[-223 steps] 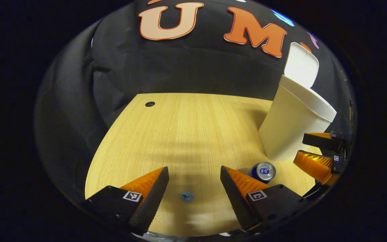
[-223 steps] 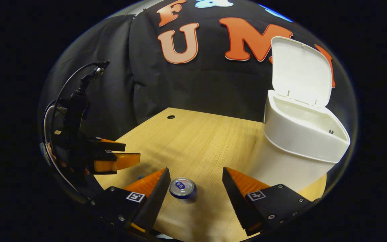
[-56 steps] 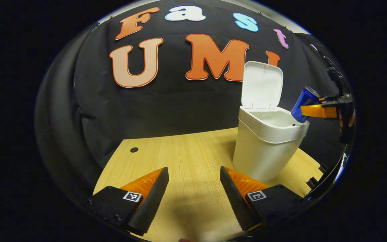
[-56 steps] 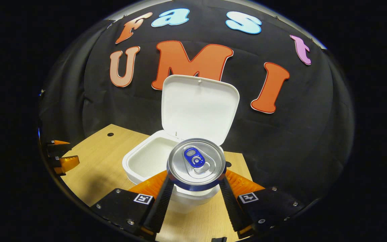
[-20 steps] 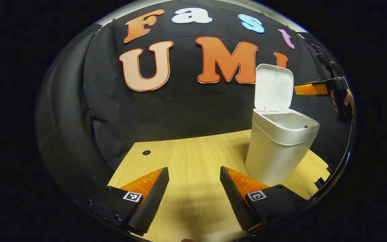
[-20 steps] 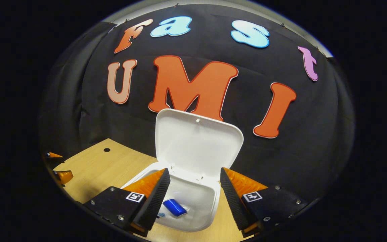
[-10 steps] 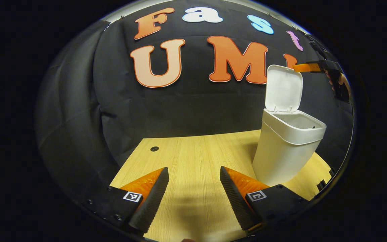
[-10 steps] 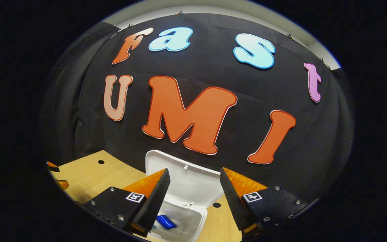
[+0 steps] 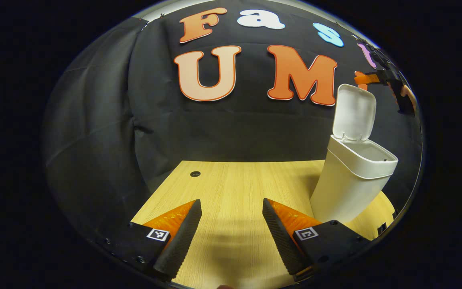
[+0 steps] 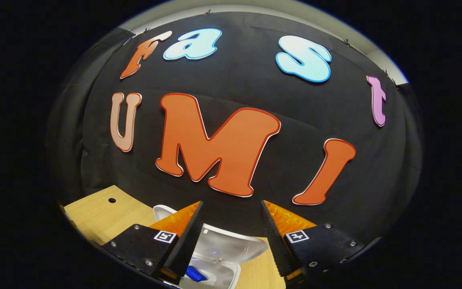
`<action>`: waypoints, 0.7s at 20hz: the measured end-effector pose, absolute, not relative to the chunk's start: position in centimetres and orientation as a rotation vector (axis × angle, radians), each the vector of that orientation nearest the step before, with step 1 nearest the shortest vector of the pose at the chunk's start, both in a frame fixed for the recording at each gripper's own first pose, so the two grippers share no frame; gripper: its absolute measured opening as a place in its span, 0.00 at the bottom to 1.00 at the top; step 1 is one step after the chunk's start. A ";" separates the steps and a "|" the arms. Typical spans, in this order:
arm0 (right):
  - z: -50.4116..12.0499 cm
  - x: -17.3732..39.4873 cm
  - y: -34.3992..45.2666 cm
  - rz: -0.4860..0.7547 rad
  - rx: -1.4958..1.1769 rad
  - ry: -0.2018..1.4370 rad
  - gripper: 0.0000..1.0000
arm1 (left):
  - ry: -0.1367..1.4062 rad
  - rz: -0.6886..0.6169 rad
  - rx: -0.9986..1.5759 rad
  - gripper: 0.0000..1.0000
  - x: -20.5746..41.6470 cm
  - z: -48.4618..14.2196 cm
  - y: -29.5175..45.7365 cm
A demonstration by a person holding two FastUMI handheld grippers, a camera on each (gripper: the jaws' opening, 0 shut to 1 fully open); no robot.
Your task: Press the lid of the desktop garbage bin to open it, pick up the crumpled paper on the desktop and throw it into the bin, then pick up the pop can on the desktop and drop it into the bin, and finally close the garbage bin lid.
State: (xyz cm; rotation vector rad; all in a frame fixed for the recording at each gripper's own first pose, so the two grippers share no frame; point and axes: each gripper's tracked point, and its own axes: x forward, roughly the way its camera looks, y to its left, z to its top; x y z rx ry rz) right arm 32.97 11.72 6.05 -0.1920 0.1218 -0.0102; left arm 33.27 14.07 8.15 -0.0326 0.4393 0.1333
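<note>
Right hand-held gripper (image 10: 229, 237) has gone up above the bin lid (image 10: 223, 245).
Its fingers are apart, the blue can (image 10: 194, 274) now below; the left hand-held gripper (image 9: 231, 235) stays apart over the counter (image 9: 231, 180).

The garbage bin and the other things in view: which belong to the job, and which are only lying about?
For the job:
- garbage bin
- lid, standing open
- pop can, inside the bin
- right gripper, above the lid
- left gripper, open over the desktop

Not part of it:
- desktop
- round hole in the desktop
</note>
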 end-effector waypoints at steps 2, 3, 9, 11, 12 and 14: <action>5.6 33.4 12.3 0.005 -0.176 0.136 0.81 | 0.441 0.152 -0.043 0.98 33.0 7.9 14.5; 5.3 33.5 12.6 0.012 -0.171 0.143 0.80 | 0.443 0.158 -0.047 0.98 32.9 7.8 14.7; 4.6 33.5 13.0 0.006 -0.125 0.168 0.77 | 0.464 0.161 -0.050 0.98 33.2 6.8 15.2; 4.2 32.6 13.4 0.019 -0.090 0.180 0.76 | 0.465 0.150 -0.048 0.98 33.5 6.7 15.1; 3.8 32.1 13.7 0.028 -0.073 0.193 0.76 | 0.465 0.142 -0.044 0.98 33.6 6.8 15.1; 2.4 30.7 14.5 0.050 -0.048 0.233 0.76 | 0.463 0.124 -0.035 0.98 33.9 6.9 14.9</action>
